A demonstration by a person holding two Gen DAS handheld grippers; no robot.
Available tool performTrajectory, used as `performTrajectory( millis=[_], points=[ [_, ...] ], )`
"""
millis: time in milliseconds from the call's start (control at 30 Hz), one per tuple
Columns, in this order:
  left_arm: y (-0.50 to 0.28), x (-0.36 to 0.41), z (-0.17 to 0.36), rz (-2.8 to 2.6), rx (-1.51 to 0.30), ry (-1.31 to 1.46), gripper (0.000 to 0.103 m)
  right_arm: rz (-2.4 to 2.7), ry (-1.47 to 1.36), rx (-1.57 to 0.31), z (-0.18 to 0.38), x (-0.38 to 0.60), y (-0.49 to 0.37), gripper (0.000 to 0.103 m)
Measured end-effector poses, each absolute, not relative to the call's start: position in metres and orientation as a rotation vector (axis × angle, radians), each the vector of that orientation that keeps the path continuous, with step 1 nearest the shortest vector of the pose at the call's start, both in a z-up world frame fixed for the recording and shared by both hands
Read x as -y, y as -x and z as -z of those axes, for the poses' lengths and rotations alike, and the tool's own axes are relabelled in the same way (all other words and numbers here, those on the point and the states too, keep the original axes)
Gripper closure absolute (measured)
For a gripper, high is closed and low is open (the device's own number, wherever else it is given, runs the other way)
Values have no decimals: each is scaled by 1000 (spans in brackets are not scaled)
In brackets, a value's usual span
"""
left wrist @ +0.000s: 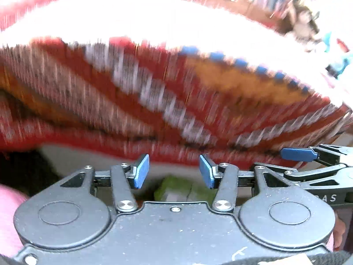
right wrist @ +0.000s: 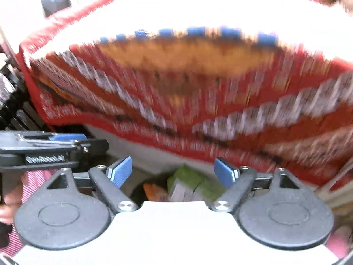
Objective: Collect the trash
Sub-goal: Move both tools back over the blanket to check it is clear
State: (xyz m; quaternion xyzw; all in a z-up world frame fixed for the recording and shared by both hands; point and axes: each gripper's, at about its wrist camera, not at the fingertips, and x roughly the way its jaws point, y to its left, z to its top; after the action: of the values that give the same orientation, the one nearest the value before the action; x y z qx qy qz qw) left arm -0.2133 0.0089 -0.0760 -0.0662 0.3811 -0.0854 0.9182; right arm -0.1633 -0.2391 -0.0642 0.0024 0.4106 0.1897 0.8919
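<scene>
Green packet (right wrist: 189, 184) lengthwise leftward-away between parted jaws.

My left gripper (left wrist: 174, 171) is black, with silver screws and blue pads (left wrist: 141, 171). My right gripper (right wrist: 173, 172) matches it over a white body; my sleeve (right wrist: 33, 177), lower left, is pink-striped.

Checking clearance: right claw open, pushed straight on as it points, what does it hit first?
Likely the green packet low between the open right claw, then the red patterned cloth beyond. Heavy blur, so depth is uncertain.

"GenRobot.AI" on left tongs (right wrist: 66, 138), partial "AS" on right tongs (left wrist: 295, 154)
</scene>
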Motion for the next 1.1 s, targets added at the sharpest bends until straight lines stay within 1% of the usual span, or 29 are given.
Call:
performTrajectory(
  millis=[167, 267, 333, 400, 500, 567, 700, 900, 1100],
  points=[
    [207, -11, 18, 209, -626, 87, 45, -374, 15, -728, 18, 242, 160, 13],
    [194, -13, -11, 203, -531, 74, 38, -357, 1, -657, -7, 251, 150, 12],
    [181, -14, -26, 188, -479, 65, 28, -329, -1, -611, -22, 254, 139, 10],
    [164, -16, -39, 177, -444, 73, 22, -309, -9, -569, -37, 257, 127, 8],
    [132, -18, -50, 163, -427, 106, 20, -278, -42, -523, -54, 263, 105, 4],
    [105, -18, -47, 157, -435, 124, 18, -257, -60, -505, -61, 265, 87, 1],
    [57, -18, -39, 127, -456, 133, 17, -214, -94, -475, -63, 269, 48, 1],
    [-7, -17, -12, 44, -509, 127, 16, -127, -91, -524, -46, 259, -11, 0],
    [-25, -18, 9, 34, -554, 112, 16, -112, -80, -563, -24, 249, -26, 0]
  ],
)
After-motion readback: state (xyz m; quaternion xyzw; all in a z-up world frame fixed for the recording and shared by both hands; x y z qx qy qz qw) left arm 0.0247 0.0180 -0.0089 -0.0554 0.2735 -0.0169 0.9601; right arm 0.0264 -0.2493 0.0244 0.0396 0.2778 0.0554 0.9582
